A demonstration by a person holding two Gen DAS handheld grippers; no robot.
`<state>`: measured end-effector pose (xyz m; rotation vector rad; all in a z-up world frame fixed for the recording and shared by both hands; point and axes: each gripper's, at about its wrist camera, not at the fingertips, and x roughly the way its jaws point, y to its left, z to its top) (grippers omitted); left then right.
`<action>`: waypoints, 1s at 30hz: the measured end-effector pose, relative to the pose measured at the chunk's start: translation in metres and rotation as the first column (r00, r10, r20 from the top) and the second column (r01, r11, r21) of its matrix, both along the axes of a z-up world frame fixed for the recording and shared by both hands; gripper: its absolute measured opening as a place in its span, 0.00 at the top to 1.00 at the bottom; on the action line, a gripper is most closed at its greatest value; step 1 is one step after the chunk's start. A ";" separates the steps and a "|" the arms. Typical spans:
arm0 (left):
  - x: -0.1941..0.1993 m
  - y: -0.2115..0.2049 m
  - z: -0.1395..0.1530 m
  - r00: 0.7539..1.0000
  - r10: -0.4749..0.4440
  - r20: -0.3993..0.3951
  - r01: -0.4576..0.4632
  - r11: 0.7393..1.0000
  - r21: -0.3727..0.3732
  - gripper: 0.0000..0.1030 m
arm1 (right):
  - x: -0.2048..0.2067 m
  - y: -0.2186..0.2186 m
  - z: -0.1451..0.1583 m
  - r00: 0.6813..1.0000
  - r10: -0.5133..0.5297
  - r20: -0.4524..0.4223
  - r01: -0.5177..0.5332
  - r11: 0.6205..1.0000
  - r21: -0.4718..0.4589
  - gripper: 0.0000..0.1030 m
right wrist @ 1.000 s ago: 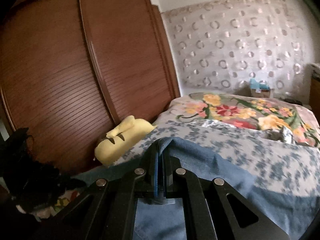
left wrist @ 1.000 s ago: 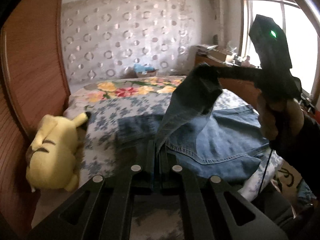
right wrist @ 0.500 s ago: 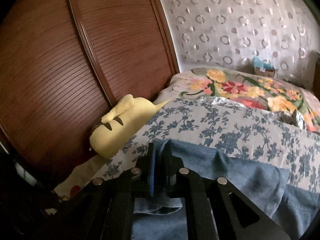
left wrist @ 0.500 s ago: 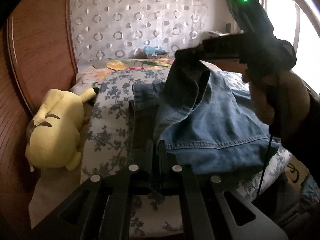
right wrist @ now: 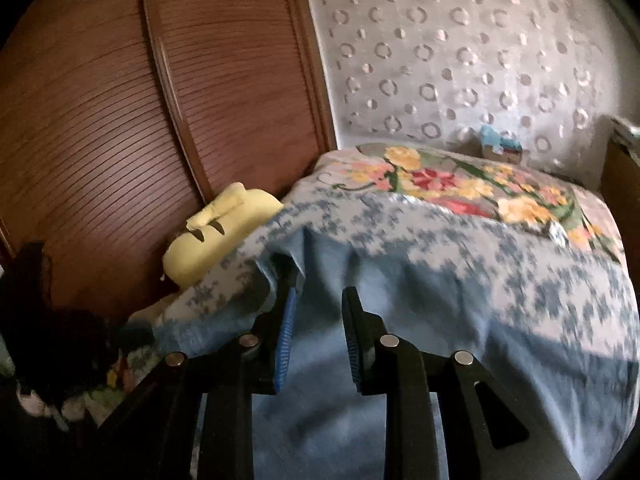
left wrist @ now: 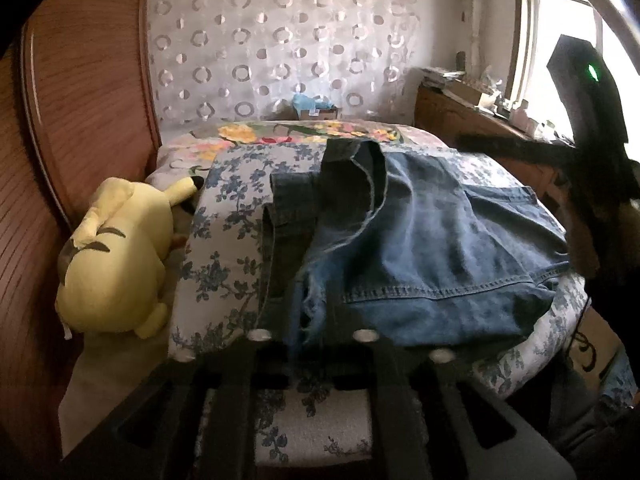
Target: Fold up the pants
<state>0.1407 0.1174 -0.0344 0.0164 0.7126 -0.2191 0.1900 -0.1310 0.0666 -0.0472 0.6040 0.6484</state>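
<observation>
Blue denim pants (left wrist: 420, 240) lie folded on the floral blanket (left wrist: 224, 240) of the bed, the waistband end bunched at the far side. My left gripper (left wrist: 310, 312) is open just above the near frayed edge of the pants, holding nothing. My right gripper (right wrist: 318, 300) is open over the denim (right wrist: 380, 360), its blue-padded fingers (right wrist: 286, 340) apart and empty. It also shows at the right of the left wrist view (left wrist: 472, 142), beyond the pants.
A yellow plush toy (left wrist: 116, 256) lies at the bed's left edge by the wooden wardrobe (right wrist: 140, 120). A flowered quilt (right wrist: 460, 184) covers the far bed. A wooden desk (left wrist: 480, 120) stands under the window at right.
Both grippers have opened and let go of the pants. The lifted denim has dropped flat onto the bed, and the right gripper has drawn back to the right.
</observation>
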 end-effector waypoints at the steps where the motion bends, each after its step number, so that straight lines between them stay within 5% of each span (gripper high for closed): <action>1: 0.001 -0.001 0.002 1.000 -0.001 0.005 0.001 1.000 0.003 0.70 | -0.005 -0.007 -0.004 1.000 -0.004 -0.004 0.004 1.000 0.005 0.76; 4: 0.006 -0.007 0.007 1.000 -0.011 0.016 0.011 1.000 0.007 0.57 | -0.014 -0.024 -0.013 0.999 -0.030 -0.021 0.030 1.000 0.002 0.76; 30: 0.071 -0.025 -0.027 0.998 0.041 -0.038 -0.036 0.994 0.106 0.57 | -0.086 -0.089 -0.032 0.985 -0.170 -0.023 0.171 0.985 0.035 0.76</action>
